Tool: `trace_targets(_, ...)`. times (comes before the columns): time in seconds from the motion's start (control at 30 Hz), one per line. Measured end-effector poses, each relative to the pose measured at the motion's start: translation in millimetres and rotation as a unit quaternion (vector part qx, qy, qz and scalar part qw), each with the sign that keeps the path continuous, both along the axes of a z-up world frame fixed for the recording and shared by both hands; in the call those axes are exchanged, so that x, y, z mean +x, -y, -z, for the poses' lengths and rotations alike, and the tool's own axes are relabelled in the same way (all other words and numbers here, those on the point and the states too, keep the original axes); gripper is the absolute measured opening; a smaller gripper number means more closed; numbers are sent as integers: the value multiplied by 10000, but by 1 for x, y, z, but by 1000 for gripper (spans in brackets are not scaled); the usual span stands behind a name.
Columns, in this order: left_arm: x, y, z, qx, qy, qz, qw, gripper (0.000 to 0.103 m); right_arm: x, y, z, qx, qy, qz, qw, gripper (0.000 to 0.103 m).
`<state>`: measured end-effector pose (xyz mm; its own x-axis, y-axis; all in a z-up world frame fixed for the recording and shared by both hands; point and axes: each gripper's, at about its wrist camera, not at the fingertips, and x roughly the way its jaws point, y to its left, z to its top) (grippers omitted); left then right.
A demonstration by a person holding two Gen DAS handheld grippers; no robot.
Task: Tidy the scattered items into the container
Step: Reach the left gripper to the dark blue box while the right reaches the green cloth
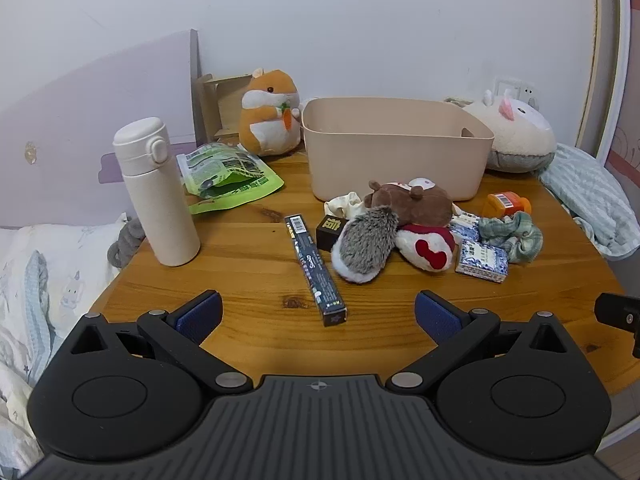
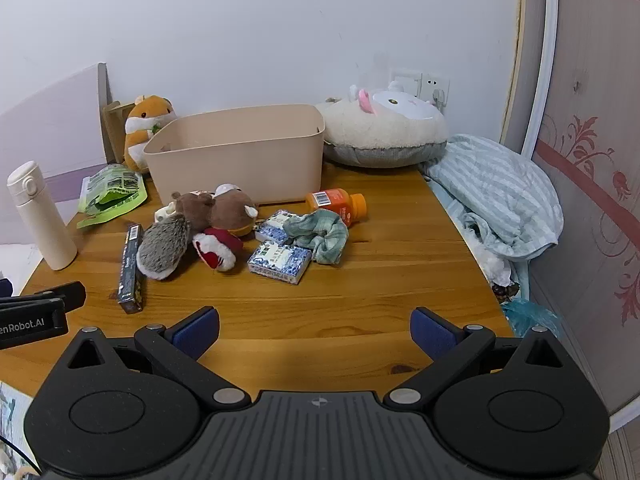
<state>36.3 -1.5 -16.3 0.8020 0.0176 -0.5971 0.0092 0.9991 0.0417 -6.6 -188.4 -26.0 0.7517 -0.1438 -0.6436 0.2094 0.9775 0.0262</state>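
Two tools, left tool (image 1: 318,312) and right tool (image 2: 315,330), both wide open, holding nothing; we hover back from the tabletop (image 1: 248,272) to pick first. Left to right: one flask (image 1: 154,192), one pouch (image 1: 228,176), one long box (image 1: 316,270), three plushies (image 1: 400,224) heaped before the empty bin (image 1: 394,148), two blue boxes (image 1: 482,262), one bottle (image 1: 508,203).

Beige plastic bin (image 1: 396,148) beyond the fingers; grey-white plush hedgehog (image 1: 362,246), blue-white patterned box (image 1: 482,260), green plaid cloth (image 2: 320,234) — orange bottle (image 2: 338,204) behind; black long box (image 1: 318,272) between blue pads (image 1: 200,316).
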Motion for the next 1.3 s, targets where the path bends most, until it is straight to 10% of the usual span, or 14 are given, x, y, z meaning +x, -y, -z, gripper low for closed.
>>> trace_targets(1.3,154,-11,83,236,-995,-159,9946,103,164,65,75,-72,-621,-224,9978,98)
